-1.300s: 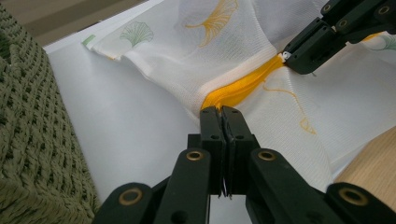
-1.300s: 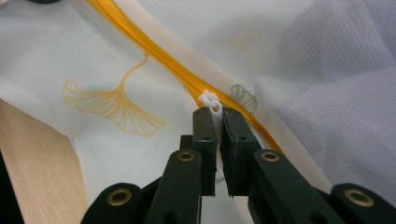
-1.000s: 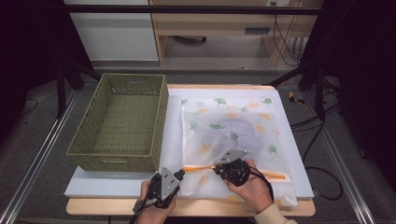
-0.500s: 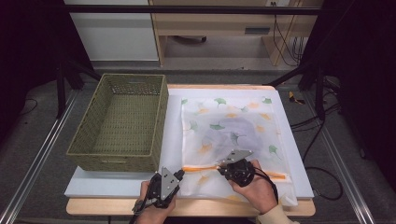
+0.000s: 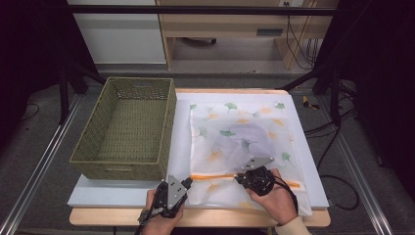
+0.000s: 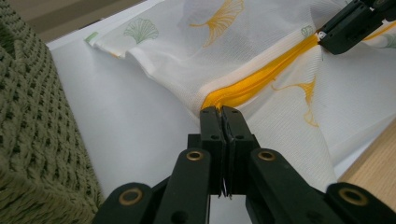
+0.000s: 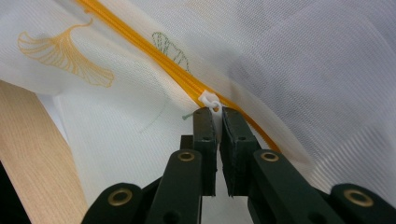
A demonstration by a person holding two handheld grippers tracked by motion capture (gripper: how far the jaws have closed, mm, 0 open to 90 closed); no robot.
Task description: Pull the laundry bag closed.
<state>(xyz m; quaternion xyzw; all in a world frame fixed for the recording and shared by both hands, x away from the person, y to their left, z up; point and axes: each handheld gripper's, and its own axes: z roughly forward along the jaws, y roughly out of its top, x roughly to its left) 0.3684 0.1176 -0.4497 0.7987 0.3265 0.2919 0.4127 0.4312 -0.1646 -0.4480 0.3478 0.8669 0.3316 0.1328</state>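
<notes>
A white mesh bag [image 5: 244,132] printed with ginkgo leaves lies flat on the white board [image 5: 181,142]. An orange zipper [image 5: 215,176] runs across its near end. My left gripper [image 5: 188,181] is shut on the bag's edge at the zipper's left end [image 6: 219,99]. My right gripper [image 5: 241,177] is shut on the small white zipper pull [image 7: 209,100], partway along the orange zipper [image 7: 140,44]. In the left gripper view the right gripper [image 6: 348,25] shows farther along the zipper [image 6: 254,81]. Both jaws [image 6: 220,113] [image 7: 217,113] are pressed together on thin material.
A green woven basket [image 5: 122,169] stands to the left of the bag, its long wall close beside the left gripper [image 6: 32,116]. The wooden table edge [image 5: 220,218] runs just behind both hands. Floor rails and cables lie beyond the table's sides.
My right gripper has shifted a little to the right along the zipper with the pull in it. The left gripper has stayed where it was.
</notes>
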